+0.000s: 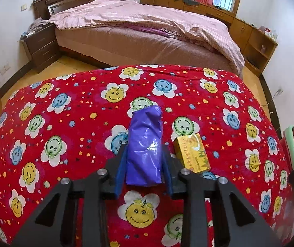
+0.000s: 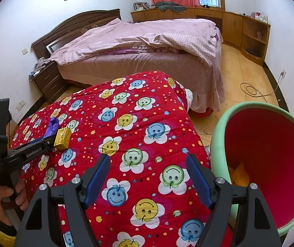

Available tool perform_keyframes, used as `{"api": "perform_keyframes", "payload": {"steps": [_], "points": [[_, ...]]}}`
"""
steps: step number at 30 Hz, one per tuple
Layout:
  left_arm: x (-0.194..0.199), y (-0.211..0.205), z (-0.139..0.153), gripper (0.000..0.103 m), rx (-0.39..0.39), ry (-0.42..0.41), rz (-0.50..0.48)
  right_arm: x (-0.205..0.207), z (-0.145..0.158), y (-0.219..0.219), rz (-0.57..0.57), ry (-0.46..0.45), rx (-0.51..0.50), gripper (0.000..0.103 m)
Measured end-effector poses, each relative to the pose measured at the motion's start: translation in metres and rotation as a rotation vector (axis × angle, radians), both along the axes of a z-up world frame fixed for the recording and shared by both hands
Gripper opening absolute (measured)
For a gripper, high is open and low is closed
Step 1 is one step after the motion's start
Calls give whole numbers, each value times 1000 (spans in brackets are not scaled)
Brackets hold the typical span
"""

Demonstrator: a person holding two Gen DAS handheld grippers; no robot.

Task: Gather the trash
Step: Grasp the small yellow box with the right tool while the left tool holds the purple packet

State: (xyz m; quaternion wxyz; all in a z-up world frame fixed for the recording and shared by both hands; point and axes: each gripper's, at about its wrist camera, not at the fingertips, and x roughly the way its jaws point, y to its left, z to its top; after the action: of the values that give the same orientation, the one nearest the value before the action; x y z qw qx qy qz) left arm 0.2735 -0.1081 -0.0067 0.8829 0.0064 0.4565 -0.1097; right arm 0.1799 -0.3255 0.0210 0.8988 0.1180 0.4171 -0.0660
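In the right wrist view the left tongs (image 2: 49, 136) cover most of the purple bag (image 2: 52, 126), and the picture's edge cuts the green bin (image 2: 219, 135). A yellow scrap (image 2: 239, 176) inside it is too blurred to identify. The yellow box's (image 1: 192, 153) print is unreadable.

A crumpled purple plastic wrapper (image 1: 144, 150), glossy and folded into a long upright-looking bundle, lay lengthwise on the red smiley-flower cloth (image 1: 64, 111), its near half sitting between the blue pads of my left gripper (image 1: 144, 164). Just beside it on its right lay a small yellow carton (image 1: 192, 153) with printed lettering, closed and tilted at a slight angle, resting flat on the same cloth. Off the cloth's right edge stood a round bin (image 2: 219, 142) with a pale green rim and red inside, holding some yellow-orange scrap (image 2: 238, 176) at the bottom.
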Motion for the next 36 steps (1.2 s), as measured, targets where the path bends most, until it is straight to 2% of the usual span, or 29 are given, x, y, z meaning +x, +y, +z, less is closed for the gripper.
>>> {"api": "perform_keyframes", "payload": {"steps": [7, 13, 21, 25, 33, 36], "points": [[-9, 24, 14, 30, -27, -30, 43, 6, 5, 14, 30, -14, -3, 78], [-19, 58, 24, 30, -22, -42, 134, 19, 10, 42, 86, -33, 9, 78], [-28, 105, 18, 30, -5, -37, 266, 42, 2, 88, 174, -37, 33, 78], [-29, 121, 10, 30, -22, -16, 312, 53, -5, 108, 218, -34, 24, 78], [-26, 126, -1, 30, -35, 6, 331, 76, -19, 129, 257, -9, 0, 76], [-26, 125, -4, 30, -34, 14, 324, 82, -24, 131, 254, 2, -2, 72]]}}
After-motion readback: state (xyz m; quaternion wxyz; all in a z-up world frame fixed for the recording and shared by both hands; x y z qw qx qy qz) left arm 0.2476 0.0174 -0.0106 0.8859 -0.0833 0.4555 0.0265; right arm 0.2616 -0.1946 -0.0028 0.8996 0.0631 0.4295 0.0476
